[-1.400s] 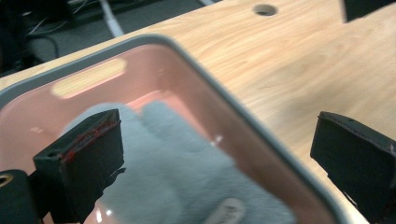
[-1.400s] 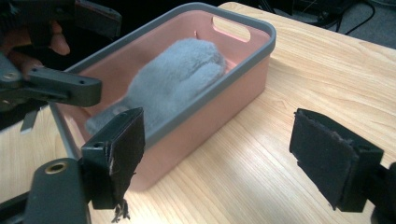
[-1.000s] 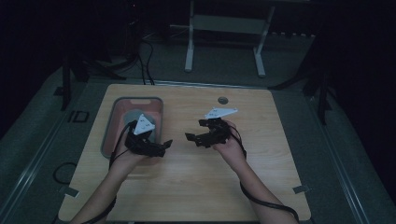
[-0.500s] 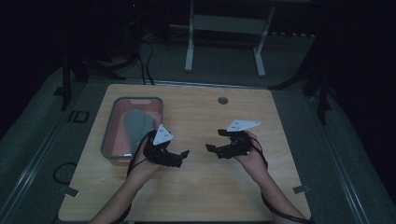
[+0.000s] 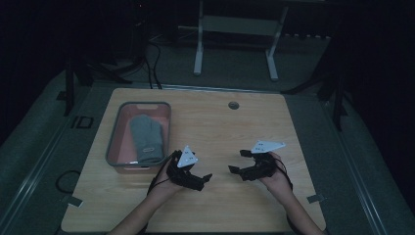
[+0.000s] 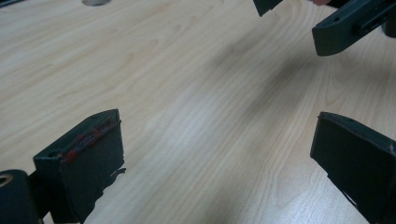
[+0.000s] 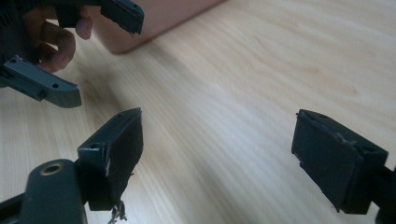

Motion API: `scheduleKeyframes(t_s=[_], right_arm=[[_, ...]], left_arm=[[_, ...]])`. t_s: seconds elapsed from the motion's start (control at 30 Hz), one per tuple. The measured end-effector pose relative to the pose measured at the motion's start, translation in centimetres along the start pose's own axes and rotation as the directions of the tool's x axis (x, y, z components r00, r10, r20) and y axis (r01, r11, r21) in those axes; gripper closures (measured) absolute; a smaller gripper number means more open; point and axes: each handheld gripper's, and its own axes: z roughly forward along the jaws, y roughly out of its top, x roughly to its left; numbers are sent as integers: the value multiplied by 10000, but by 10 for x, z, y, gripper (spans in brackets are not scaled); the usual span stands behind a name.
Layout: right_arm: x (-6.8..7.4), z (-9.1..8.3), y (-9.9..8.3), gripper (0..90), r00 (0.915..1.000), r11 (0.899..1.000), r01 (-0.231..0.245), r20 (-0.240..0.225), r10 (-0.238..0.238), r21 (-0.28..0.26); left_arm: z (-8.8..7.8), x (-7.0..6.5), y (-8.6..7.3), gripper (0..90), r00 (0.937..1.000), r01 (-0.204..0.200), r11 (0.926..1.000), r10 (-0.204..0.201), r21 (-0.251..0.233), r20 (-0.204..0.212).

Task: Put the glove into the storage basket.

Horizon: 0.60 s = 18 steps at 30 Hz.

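Both grippers hover low over the wooden table (image 5: 220, 122), facing each other across a small gap. My left gripper (image 5: 202, 181) is open, and in the left gripper view (image 6: 217, 154) only bare wood lies between its jaws. My right gripper (image 5: 237, 161) is open too, and its own view (image 7: 224, 149) likewise has bare wood between its jaws. A grey-rimmed tray (image 5: 113, 142) at the table's left holds a folded grey cloth (image 5: 146, 139). In the right gripper view the tray's pinkish wall (image 7: 154, 18) stands behind the left gripper (image 7: 70, 56).
A round cable hole (image 5: 233, 105) sits near the table's far edge. A white-legged frame (image 5: 235, 44) and cables (image 5: 151, 54) lie on the floor beyond. The right gripper's jaw (image 6: 345, 25) enters the left gripper view at top right.
Both grippers have drawn back toward the near edge and shifted right, away from the tray. The left one, which was over the tray's corner, is now over bare wood.
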Motion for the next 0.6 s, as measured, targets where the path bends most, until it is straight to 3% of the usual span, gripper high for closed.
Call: scheduleKeyframes(t_s=[0.27, 0.43, 0.6], right_arm=[[-7, -10, -31, 144, 9997, 9998, -150, 175, 147, 149], [-13, -18, -46, 145, 9986, 9997, -230, 471, 232, -43], [-16, -24, -63, 144, 9968, 9990, -330, 741, 307, 299]], left_arm=[[12, -9, -15, 29, 9994, 22, 9999, -27, 157, 331], [13, -10, -19, 29, 9999, -81, 10000, 81, -11, 109], [16, -11, -24, 29, 9993, 222, 9997, -220, -72, 290]])
